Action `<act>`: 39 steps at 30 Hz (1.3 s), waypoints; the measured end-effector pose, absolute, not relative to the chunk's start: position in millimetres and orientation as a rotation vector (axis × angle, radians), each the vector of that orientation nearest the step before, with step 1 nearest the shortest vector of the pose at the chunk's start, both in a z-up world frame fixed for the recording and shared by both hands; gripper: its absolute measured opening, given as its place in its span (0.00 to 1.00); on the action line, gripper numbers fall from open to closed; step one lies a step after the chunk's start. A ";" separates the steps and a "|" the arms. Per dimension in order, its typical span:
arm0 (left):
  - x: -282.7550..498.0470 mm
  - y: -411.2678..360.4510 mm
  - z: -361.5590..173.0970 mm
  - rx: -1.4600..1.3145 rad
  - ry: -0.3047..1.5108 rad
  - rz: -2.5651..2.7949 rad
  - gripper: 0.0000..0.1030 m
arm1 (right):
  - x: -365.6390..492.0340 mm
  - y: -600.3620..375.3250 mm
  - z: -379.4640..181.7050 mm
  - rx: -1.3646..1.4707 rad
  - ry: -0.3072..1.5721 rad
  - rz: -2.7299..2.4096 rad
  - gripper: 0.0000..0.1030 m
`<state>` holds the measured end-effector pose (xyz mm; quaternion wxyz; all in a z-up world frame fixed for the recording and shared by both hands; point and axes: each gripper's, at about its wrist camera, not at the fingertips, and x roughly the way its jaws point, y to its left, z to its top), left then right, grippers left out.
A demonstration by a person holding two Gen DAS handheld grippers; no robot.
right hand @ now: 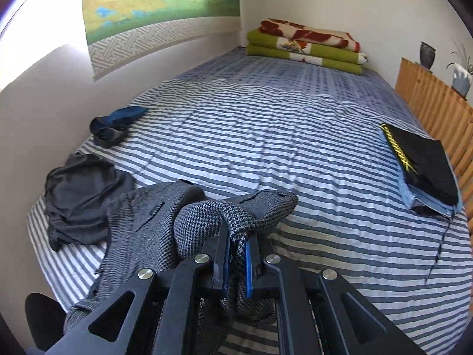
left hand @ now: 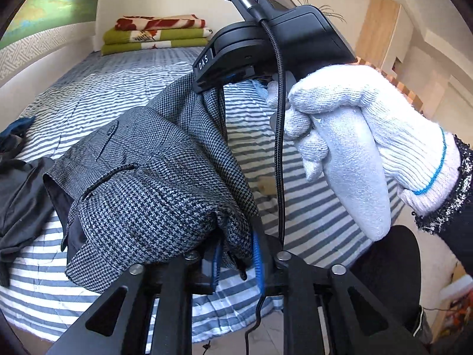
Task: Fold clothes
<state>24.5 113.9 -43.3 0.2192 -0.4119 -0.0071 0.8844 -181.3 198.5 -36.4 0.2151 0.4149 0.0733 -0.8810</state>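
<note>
1. Writing: the white letters "DAS" show on the black body of the right gripper (left hand: 207, 68), seen in the left wrist view. No other text is legible.
2. Houndstooth garment (right hand: 189, 222): grey-and-black woven cloth with slit pockets and a dark lining, bunched and lifted over the near edge of the bed (right hand: 266, 136).
3. Right gripper (right hand: 236, 248): fingers (right hand: 249, 254) with blue pads, all but closed, pinching a fold of the garment.
4. Left gripper (left hand: 236, 254): fingers partly open, garment edge lying between the blue pads; whether they press on it cannot be told.
5. Gloved hand (left hand: 369, 136): white knitted glove with a blue cuff line, gripping the right gripper's pale handle; a braided black cable (left hand: 279, 136) hangs beside it.
6. Bed cover: blue-and-white striped, creased.
7. Folded stack (right hand: 425, 165), black over light blue, at the bed's right edge; crumpled dark garment (right hand: 79, 195) at the left edge; folded green and red blankets (right hand: 307, 47) at the far corner.
</note>
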 end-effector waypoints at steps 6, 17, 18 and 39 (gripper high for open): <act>41.4 77.6 -25.2 -1.129 -0.100 2.470 0.50 | -157.1 231.9 -47.3 1.223 0.194 -2.432 0.33; -44.6 -136.8 -26.0 -1.276 -0.314 2.793 0.56 | -54.1 220.2 -50.7 1.185 0.103 -2.258 0.52; -57.6 -146.4 -30.9 -1.309 -0.283 2.808 0.57 | -42.9 212.7 -55.4 1.185 0.121 -2.228 0.53; -201.2 -126.7 -105.1 -1.419 0.111 2.738 0.02 | 59.9 129.2 -115.8 1.009 0.675 -2.092 0.65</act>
